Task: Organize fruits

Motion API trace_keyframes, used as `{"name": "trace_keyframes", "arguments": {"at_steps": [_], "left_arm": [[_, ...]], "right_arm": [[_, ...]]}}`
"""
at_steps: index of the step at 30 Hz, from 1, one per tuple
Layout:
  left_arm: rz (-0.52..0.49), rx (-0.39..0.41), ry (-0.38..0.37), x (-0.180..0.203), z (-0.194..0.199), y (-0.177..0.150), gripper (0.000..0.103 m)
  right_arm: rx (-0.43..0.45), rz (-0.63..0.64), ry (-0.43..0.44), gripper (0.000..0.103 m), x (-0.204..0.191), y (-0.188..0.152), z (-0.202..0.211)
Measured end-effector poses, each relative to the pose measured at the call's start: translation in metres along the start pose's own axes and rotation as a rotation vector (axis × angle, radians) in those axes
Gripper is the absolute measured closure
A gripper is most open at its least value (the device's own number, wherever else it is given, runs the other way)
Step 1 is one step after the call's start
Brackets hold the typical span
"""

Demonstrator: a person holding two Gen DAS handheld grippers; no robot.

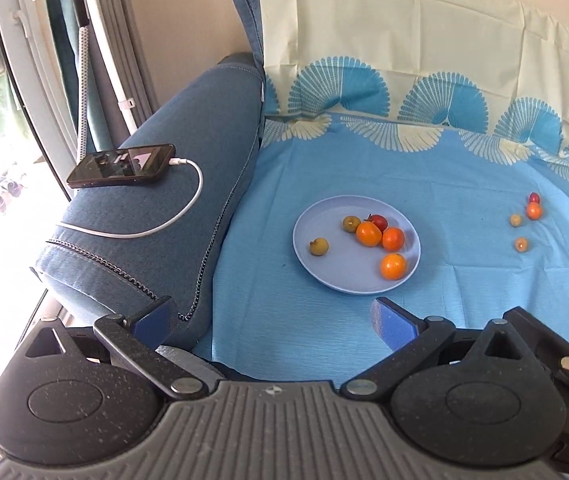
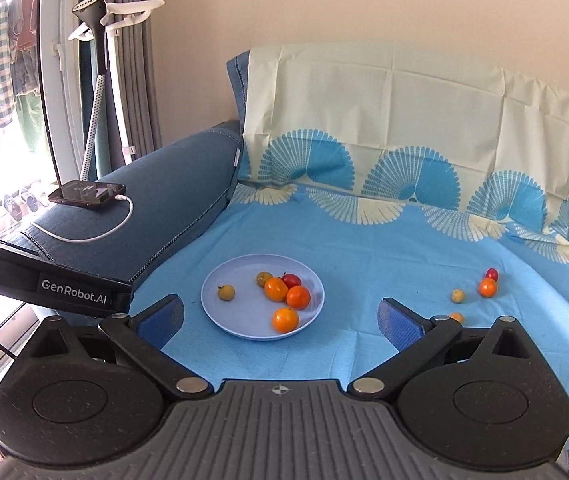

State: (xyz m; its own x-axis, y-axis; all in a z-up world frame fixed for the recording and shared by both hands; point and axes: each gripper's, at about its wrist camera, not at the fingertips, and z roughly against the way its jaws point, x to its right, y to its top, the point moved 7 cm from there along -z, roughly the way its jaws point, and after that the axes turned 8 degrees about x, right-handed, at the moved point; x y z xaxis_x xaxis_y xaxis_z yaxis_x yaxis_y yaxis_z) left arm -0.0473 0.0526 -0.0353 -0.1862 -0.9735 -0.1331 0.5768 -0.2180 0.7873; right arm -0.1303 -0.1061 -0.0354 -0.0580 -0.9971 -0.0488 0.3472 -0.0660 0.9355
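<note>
Fruits lie in two groups on the blue sheet (image 2: 324, 360) that covers the sofa seat. On the plate (image 2: 220, 312) we count six: three oranges, one near the front rim (image 2: 285, 320) and two touching each other toward the middle, a red fruit (image 2: 291, 280) just behind those two, and two small yellow-green ones, one (image 2: 226, 292) alone on the left side of the plate. Well to the right of the plate, loose on the sheet, we see four more: an orange (image 2: 487, 287) touching a red one (image 2: 491, 274) behind it, a small yellow one (image 2: 457, 295) beside them, and another small one (image 2: 456, 317) nearer us, just behind the right finger.

Both groups lie ahead of the grippers and apart from them. In the right wrist view the right hand-held gripper (image 2: 282, 316) has its jaws spread wide with nothing held; the plate shows in the gap between its fingers, beyond the tips. In the left wrist view the left hand-held gripper (image 1: 272, 320) is likewise spread and holds nothing, with the plate (image 1: 312, 248) beyond its right finger and the loose fruits far right.

A phone (image 1: 121, 165) on a white cable (image 1: 188, 208) rests on the sofa arm (image 1: 188, 128), left of the sheet.
</note>
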Motion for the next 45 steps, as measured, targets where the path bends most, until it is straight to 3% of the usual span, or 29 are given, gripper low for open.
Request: {"name": "trace_keyframes", "arguments": {"at_steps": [45], "left_arm": [[0.007, -0.003, -0.007, -0.004, -0.005, 0.001, 0.000]], "right_arm": [[-0.007, 0.014, -0.011, 0.001, -0.006, 0.001, -0.001]]}}
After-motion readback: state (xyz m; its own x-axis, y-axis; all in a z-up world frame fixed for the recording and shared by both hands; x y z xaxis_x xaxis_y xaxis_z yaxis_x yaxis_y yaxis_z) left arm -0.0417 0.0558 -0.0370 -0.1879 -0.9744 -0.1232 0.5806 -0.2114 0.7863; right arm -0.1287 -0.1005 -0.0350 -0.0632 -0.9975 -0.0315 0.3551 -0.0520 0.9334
